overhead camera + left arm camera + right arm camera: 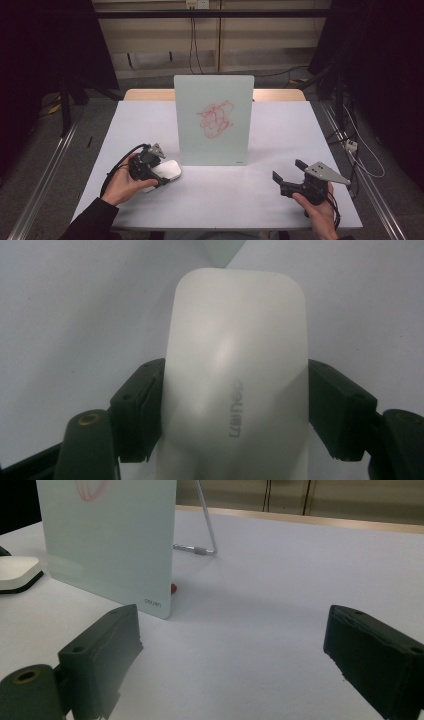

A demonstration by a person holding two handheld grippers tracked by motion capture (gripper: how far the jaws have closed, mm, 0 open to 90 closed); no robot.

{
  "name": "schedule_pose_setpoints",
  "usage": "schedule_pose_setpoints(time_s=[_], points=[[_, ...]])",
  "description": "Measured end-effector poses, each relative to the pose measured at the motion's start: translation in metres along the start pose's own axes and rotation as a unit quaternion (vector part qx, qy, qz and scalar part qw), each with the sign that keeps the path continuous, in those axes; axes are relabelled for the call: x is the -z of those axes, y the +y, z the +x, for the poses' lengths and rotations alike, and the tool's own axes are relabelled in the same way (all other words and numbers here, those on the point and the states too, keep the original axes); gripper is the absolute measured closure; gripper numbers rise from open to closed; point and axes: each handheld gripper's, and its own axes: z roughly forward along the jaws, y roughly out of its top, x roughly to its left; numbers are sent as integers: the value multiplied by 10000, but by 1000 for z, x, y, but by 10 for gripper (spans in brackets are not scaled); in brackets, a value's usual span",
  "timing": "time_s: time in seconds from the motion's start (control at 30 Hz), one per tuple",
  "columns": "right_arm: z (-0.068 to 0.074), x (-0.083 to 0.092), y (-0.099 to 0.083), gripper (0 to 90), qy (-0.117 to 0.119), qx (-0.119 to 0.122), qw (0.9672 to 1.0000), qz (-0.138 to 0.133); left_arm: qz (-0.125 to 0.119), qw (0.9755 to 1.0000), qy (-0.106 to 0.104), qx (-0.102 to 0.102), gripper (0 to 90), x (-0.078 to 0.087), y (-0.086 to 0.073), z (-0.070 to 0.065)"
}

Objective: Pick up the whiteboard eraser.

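A white board eraser (169,171) (235,350) lies on the table just left of the standing board's lower left corner, and it also shows at the left edge of the right gripper view (15,570). My left gripper (159,176) (235,395) is shut on it, both black pads pressing its long sides. The pale glass writing board (214,120) (110,540) stands upright mid-table with a red scribble (216,119) on its face. At the front right, my right gripper (289,172) (235,645) is open above the tabletop, nothing between its jaws.
The white table (280,130) has bare surface right of the board and along the front. A metal stand leg (207,525) props the board from behind, and a small red thing (173,587) peeks out at its bottom corner. Cables and dark curtains surround the table.
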Motion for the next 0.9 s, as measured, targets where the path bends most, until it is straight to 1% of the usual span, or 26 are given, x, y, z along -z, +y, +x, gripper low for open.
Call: schedule_pose_setpoints(time_s=[0.07, 0.1, 0.17, 0.27, 0.33, 0.37, 0.43, 0.47, 0.5, 0.53, 0.57, 0.6, 0.63, 0.67, 0.7, 0.73, 0.77, 0.83, 0.87, 0.9], points=[[0, 0, 0, 82, -7, 3, 10000, -1, 5, 10000, 32, -29, 299, 0, 0, -1], [0, 0, 0, 82, -11, -2, 10000, 3, 49, 10000, 45, -69, 300, 1, 1, -1], [0, 0, 0, 82, -17, -9, 10000, 8, 21, 10000, 48, 38, 306, 1, 1, -2], [0, 0, 0, 83, -21, -22, 10000, 8, 2, 10000, 42, 44, 309, 1, 1, -3], [0, 0, 0, 82, -22, -30, 10000, 6, 88, 9999, 42, -36, 309, 1, 2, -2], [0, 0, 0, 82, -16, -20, 10000, 7, 30, 9999, 39, 89, 310, 1, 1, -2], [-1, 0, 0, 83, -13, -19, 10000, 4, 53, 10000, 11, 54, 310, 2, 1, -2], [-1, 0, 0, 83, -15, -21, 10000, 4, -43, 9999, 5, 158, 310, 2, 1, -2], [-1, 0, 0, 82, -17, -21, 10000, 5, -110, 9997, 8, 206, 310, 3, 0, -1], [-1, 0, 0, 82, -12, -22, 10000, 2, -110, 9997, 8, 206, 310, 3, 0, -1], [-1, 0, 0, 82, -8, -23, 10000, 1, -98, 9998, 0, 157, 310, 4, 0, 1], [-1, 0, 0, 82, -8, -23, 10000, 1, -173, 9996, -19, 234, 310, 4, 0, 0], [-1, 0, 0, 82, -5, -25, 10000, -2, -234, 9994, -41, 269, 310, 4, 0, 0], [-1, 0, 0, 82, -5, -25, 10000, -2, -255, 9993, -56, 262, 310, 5, 0, 0], [-1, 0, 0, 83, -10, -34, 10000, 1, -331, 9989, -51, 334, 311, 6, -1, 0], [-1, 0, 0, 82, -6, -48, 10000, -3, -366, 9988, -44, 335, 311, 7, -1, 0], [-1, 0, 0, 82, 0, -57, 10000, 1, -352, 9989, -56, 302, 311, 8, -1, 0], [-1, 0, 0, 83, -6, -67, 10000, 0, -448, 9984, -28, 338, 311, 11, -1, 0], [-1, 0, 0, 82, 6, -90, 10000, -4, -587, 9973, -35, 430, 311, 13, -2, 0], [-1, 0, 0, 82, 6, -99, 10000, -7, -587, 9973, -35, 430, 311, 13, -2, 0]])
